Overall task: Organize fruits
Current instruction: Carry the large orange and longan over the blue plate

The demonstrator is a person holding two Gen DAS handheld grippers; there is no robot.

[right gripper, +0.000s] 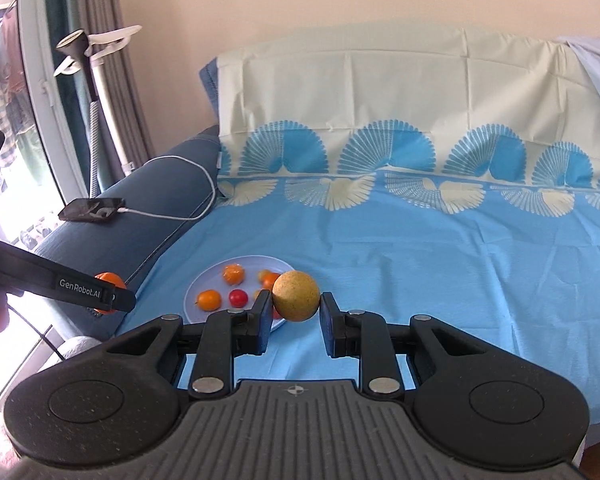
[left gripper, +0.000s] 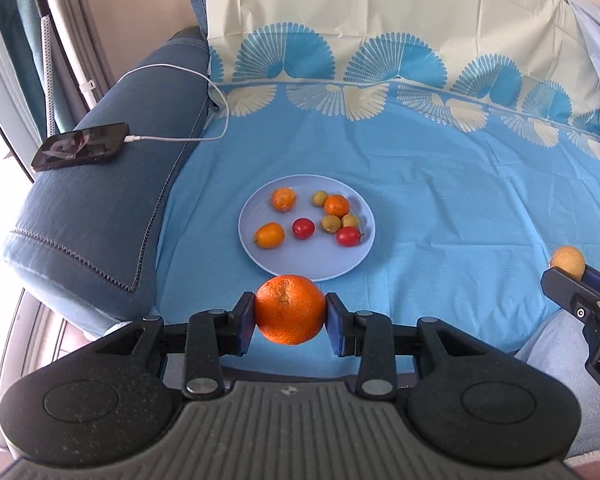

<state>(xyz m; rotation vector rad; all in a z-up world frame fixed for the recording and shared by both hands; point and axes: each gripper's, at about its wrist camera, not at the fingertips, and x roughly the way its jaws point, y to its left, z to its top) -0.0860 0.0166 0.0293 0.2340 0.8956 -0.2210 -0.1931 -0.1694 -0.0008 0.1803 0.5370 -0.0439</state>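
Left wrist view looks down on a sofa draped with a blue patterned sheet point(left gripper: 440, 208), where a pale blue plate point(left gripper: 260, 258) carries small fruits: three orange ones, two red ones and three small yellow-green ones. The left gripper point(left gripper: 290, 312) has its fingers point(left gripper: 244, 322) clamped on a large orange point(left gripper: 290, 309), held in the air just in front of the plate's near rim. At the right edge of this view the right gripper point(left gripper: 562, 274) appears, closed on a round yellowish fruit point(left gripper: 567, 262). Right wrist view shows that same yellowish fruit pinched between its blue-padded fingers point(right gripper: 264, 320), lifted above the sheet beside the plate's right edge. A dark phone point(left gripper: 80, 151) lies on the sofa's blue armrest point(left gripper: 100, 216), with a white cable point(left gripper: 180, 72) plugged into it.
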